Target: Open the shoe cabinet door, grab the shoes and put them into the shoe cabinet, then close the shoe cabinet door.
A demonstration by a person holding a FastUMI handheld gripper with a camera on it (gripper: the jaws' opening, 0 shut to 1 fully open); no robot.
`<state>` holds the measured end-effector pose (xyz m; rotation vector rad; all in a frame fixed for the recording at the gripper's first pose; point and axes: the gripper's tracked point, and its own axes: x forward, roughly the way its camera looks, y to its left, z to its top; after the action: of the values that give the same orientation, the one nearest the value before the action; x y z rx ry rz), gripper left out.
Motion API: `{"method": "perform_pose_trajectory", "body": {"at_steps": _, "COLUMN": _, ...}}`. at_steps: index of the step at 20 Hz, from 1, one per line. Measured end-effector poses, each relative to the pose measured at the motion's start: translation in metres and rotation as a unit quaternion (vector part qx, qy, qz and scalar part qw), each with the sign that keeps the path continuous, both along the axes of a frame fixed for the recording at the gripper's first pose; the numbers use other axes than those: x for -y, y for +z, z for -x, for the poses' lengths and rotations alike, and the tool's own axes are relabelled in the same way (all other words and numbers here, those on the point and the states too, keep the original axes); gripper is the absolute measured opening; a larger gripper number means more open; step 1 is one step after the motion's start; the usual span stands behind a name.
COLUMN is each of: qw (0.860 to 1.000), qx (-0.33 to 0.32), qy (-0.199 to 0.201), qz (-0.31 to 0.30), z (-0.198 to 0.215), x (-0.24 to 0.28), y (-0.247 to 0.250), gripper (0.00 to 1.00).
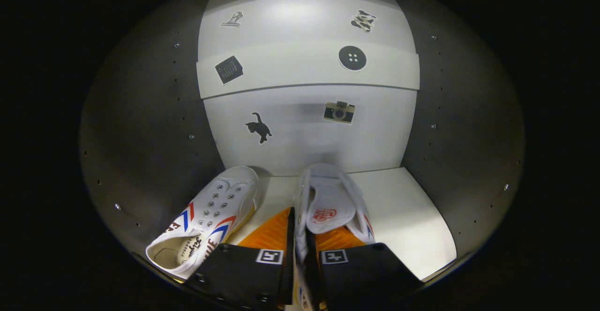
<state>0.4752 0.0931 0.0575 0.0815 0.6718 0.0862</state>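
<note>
Inside the shoe cabinet (140,151), seen from the camera riding on my gripper (300,236), I am looking straight at the pale back panel (300,133), with grey side walls curving away to either side, each dotted with rows of small peg holes.

At the bottom of this view my gripper's two fingers (276,231) point forward, drawn close together and pinching the side wall of a white canvas sneaker (330,203). One finger sits outside the shoe and the other inside its opening, so both press on that thin canvas wall. The held shoe is tilted so I look down into it and see its insole with a red printed mark. Its toe points toward the back panel and nearly reaches it. I cannot tell whether its sole touches the shelf.

To the left of my fingers, a second white sneaker (206,219) lies on the white cabinet shelf (403,217). It has red and blue stripes on its side and two rows of metal eyelets, and no laces show. Its toe angles toward the back panel and its open heel end lies nearest me, just beside my left finger.

On the back panel I see flat stickers: a black cat (259,127) and a small camera (339,112) low down, a dark square calendar-like sticker (228,69) and a round black button (352,58) on a raised band above, and two more stickers higher up, too small for me to make out.
</note>
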Motion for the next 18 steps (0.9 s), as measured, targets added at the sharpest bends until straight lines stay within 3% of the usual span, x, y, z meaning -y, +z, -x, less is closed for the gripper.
{"method": "perform_pose_trajectory", "body": {"at_steps": 3, "qw": 1.000, "qx": 0.009, "qy": 0.005, "qz": -0.010, "z": 0.012, "x": -0.007, "y": 0.016, "gripper": 0.64}}
{"method": "perform_pose_trajectory", "body": {"at_steps": 7, "qw": 0.998, "qx": 0.057, "qy": 0.012, "qz": -0.004, "z": 0.042, "x": -0.015, "y": 0.059, "gripper": 0.99}}
{"method": "perform_pose_trajectory", "body": {"at_steps": 12, "qw": 0.990, "qx": 0.132, "qy": 0.029, "qz": 0.027, "z": 0.107, "x": -0.022, "y": 0.126, "gripper": 0.98}}
{"method": "perform_pose_trajectory", "body": {"at_steps": 18, "qw": 0.977, "qx": 0.211, "qy": 0.024, "qz": 0.020, "z": 0.205, "x": -0.019, "y": 0.195, "gripper": 0.98}}
